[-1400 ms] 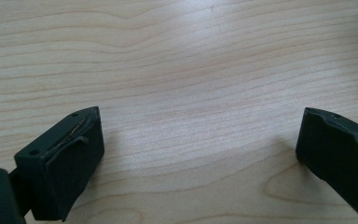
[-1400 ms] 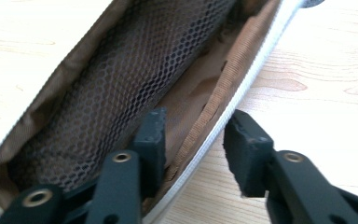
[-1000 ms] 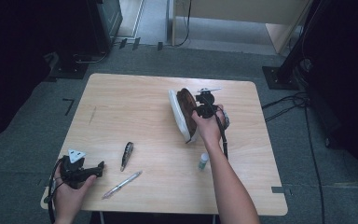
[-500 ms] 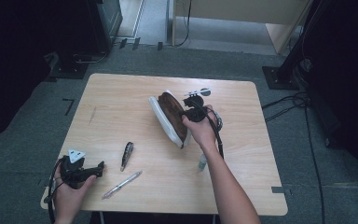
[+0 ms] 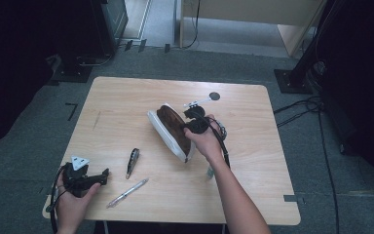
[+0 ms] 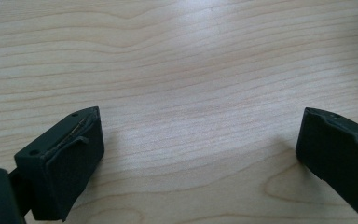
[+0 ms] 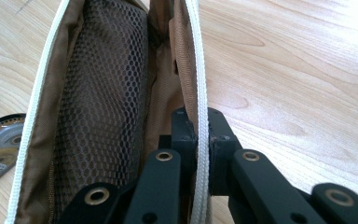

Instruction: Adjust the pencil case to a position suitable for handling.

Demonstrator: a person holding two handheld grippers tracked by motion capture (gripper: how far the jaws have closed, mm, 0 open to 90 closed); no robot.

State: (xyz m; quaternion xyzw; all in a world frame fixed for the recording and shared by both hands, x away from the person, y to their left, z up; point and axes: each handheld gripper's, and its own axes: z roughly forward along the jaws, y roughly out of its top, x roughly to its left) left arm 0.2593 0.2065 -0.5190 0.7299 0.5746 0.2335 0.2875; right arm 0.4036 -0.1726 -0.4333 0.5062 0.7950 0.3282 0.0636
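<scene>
Apparently unlabelled brown pouch [image 7: 102, 93]

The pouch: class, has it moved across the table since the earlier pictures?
Yes. The pouch, pinched at its zip edge by the right gripper, has slid left, away from the table's right edge, toward the middle.

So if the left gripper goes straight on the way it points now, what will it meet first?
Probably the dark pen-like tool: the left gripper lies low on the table, jaws open, pointing right toward it. Its own view shows bare wood ahead, so the line may pass just beside the tool.
</scene>
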